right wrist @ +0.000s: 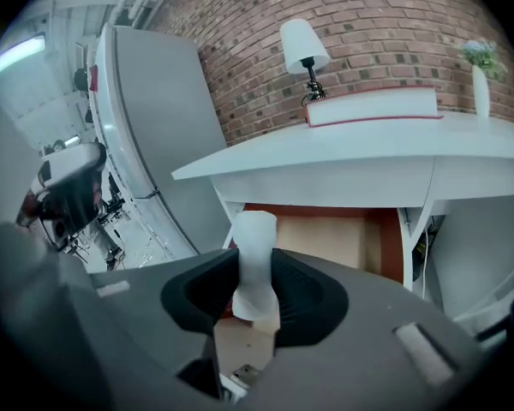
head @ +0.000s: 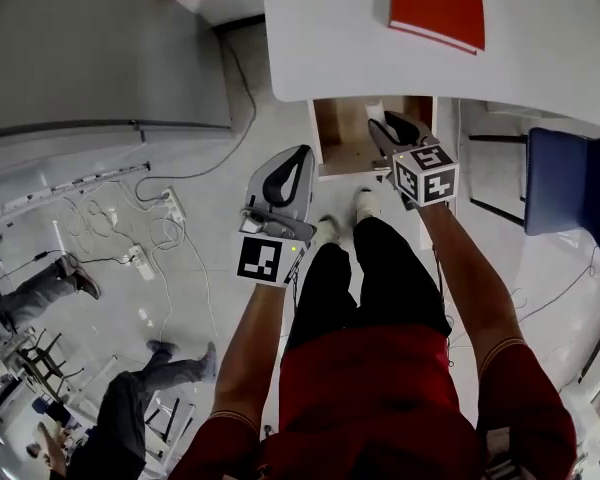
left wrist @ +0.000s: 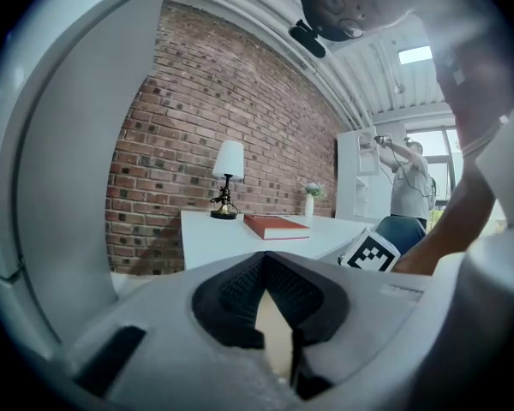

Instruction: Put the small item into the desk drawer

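Observation:
A small white cylinder (right wrist: 255,229) stands upright between the pads of my right gripper (right wrist: 255,264), which is shut on it. In the head view the right gripper (head: 382,120) hovers over the open wooden drawer (head: 342,128) under the white desk (head: 330,28). In the right gripper view the drawer's (right wrist: 334,234) bare bottom shows just beyond the item. My left gripper (head: 298,156) hangs left of the drawer, above the floor. Its pads (left wrist: 240,285) meet at the tips with nothing between them.
A red book (head: 438,3) lies on the desk, with a lamp (left wrist: 229,178) and a vase (right wrist: 481,84) further back. A grey fridge (head: 90,48) stands left, cables (head: 150,238) cross the floor, a blue chair (head: 570,183) stands right. Other people's legs (head: 40,288) are lower left.

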The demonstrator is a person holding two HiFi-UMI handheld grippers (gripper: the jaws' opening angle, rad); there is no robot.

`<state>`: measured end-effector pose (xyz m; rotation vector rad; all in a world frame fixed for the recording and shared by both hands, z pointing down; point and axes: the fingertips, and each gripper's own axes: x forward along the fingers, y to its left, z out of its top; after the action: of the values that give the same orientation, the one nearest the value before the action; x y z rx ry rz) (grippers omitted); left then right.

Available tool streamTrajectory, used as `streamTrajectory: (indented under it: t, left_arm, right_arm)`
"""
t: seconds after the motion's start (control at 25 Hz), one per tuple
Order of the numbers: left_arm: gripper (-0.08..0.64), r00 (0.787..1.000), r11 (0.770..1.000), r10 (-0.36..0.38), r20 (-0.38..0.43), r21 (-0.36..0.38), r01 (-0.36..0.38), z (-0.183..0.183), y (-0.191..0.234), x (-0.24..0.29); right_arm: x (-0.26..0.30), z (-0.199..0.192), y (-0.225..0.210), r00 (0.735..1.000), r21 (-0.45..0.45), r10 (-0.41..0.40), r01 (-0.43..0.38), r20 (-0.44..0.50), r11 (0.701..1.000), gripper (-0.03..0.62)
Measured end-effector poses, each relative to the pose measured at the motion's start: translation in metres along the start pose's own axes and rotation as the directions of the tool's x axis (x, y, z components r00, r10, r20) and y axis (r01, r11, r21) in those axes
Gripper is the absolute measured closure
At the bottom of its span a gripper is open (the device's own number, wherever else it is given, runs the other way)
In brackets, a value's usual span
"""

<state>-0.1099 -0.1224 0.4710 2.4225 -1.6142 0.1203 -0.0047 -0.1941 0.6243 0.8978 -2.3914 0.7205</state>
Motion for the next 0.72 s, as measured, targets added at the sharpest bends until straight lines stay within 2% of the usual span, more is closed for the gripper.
streamTrajectory:
  t: [0.44,0.72]
  left_arm:
    - [0.554,0.998,0.998,0.061,-0.016,-0.033,-0.061,-0.03,0.017,0.02]
    - [0.554,0.997,0.996,0.075,-0.025,-0.044,-0.076,-0.047,0.029,0.022]
  right_arm:
    - [0.073,-0.026,-0.043,0.997,0.091,-0.034,0.04,-0.066,0.995,0.459]
    - [0.102,-0.039,-0.06,0.993,0.09,-0.076,0.085,-0.089,0.992,0.459]
